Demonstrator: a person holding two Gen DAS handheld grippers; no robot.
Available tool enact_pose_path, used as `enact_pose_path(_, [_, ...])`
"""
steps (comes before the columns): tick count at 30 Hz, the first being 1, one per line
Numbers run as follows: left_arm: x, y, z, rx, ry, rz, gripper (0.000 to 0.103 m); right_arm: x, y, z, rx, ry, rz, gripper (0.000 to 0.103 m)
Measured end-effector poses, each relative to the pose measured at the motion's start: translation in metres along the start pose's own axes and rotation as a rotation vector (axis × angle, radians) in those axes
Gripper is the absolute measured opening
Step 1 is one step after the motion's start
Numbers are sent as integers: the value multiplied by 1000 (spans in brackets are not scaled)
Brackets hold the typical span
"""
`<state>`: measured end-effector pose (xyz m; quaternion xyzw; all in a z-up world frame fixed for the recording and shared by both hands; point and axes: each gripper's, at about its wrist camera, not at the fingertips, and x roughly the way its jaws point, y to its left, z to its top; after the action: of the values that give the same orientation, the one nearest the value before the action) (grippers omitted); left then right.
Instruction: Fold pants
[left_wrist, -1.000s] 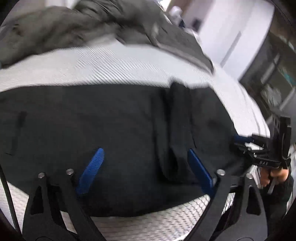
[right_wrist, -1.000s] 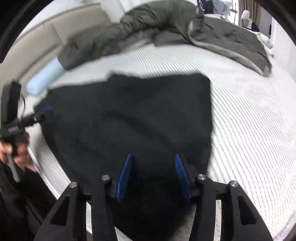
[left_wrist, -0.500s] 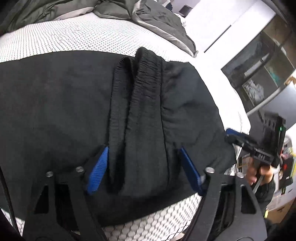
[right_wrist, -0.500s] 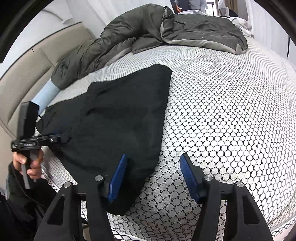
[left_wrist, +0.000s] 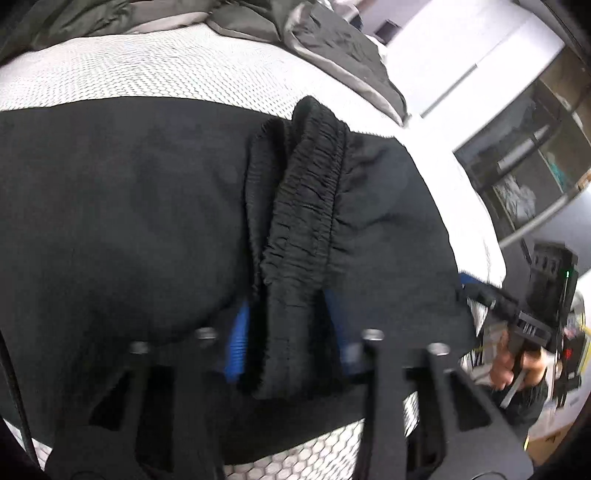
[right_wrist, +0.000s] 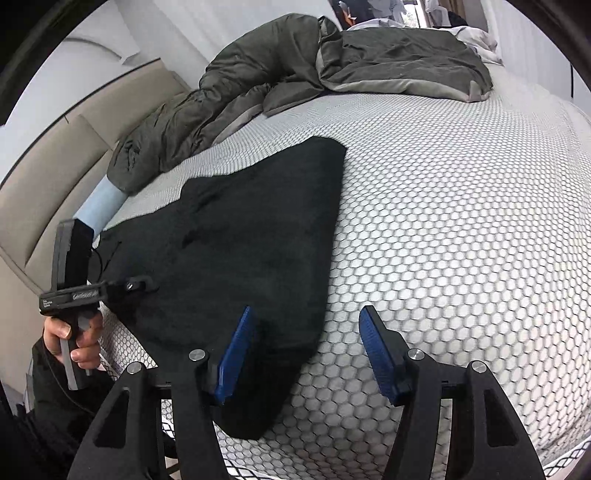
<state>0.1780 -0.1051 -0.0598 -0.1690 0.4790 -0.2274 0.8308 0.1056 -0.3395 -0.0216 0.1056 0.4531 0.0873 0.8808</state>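
Note:
Black pants (left_wrist: 129, 221) lie spread on the white honeycomb mattress (right_wrist: 461, 221). Their gathered elastic waistband (left_wrist: 306, 206) runs up the middle of the left wrist view. My left gripper (left_wrist: 290, 339) is closing on the near end of it, and both blue pads press the bunched fabric. In the right wrist view the pants (right_wrist: 251, 240) taper toward me. My right gripper (right_wrist: 306, 354) stands open at their right edge, its left pad (right_wrist: 236, 354) over the cloth and its right pad over bare mattress. Each view shows the other gripper (right_wrist: 140, 284) (left_wrist: 476, 291) in a hand.
A crumpled dark grey-green duvet (right_wrist: 332, 62) fills the far side of the mattress. A pale blue roll (right_wrist: 99, 203) lies against the beige headboard (right_wrist: 55, 166). Dark shelving (left_wrist: 535, 166) stands beyond the bed's right side. The mattress edge is right below my fingers.
My left jaws came in from wide apart and closed on the waistband. My right gripper shifted from over the pants to their right edge, and its jaws widened a little.

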Motion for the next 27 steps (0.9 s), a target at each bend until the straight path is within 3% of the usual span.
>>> enact_pose_path(4, [-20,-12,-1,36,-103,59,14,16,11,-1,-37,43,-11,61])
enact_pose_path(9, [-79,-3,6,42,-230,48,7,25,25,1,-71,51,9,61])
enact_pose_path(11, [-92,6,5,50,-253,97,7,27,30,3,-77,53,36,61])
enact_pose_path(13, [-95,21,3,66,-244,228,9,31,35,4,-85,61,40,61])
enact_pose_path(14, [-84,30,3,50,-201,288,13,33,37,4,-90,68,42,61])
enact_pose_path(15, [-77,40,2,34,-147,316,23,35,40,4,-95,76,46,61])
enact_pose_path(16, [-69,47,1,13,-105,327,25,36,42,4,-99,81,44,61])
enact_pose_path(19, [-75,50,1,-15,-98,291,26,36,46,4,-98,87,52,61])
enact_pose_path(20, [-83,49,3,-18,-113,272,32,35,46,3,-89,90,63,61])
enact_pose_path(23, [-101,40,4,-8,-170,185,76,30,42,-1,-76,93,86,61])
enact_pose_path(25, [-93,34,1,21,-140,199,76,32,39,-5,-69,106,103,61])
enact_pose_path(27, [-78,33,2,52,-80,275,76,35,43,-7,-88,123,82,61])
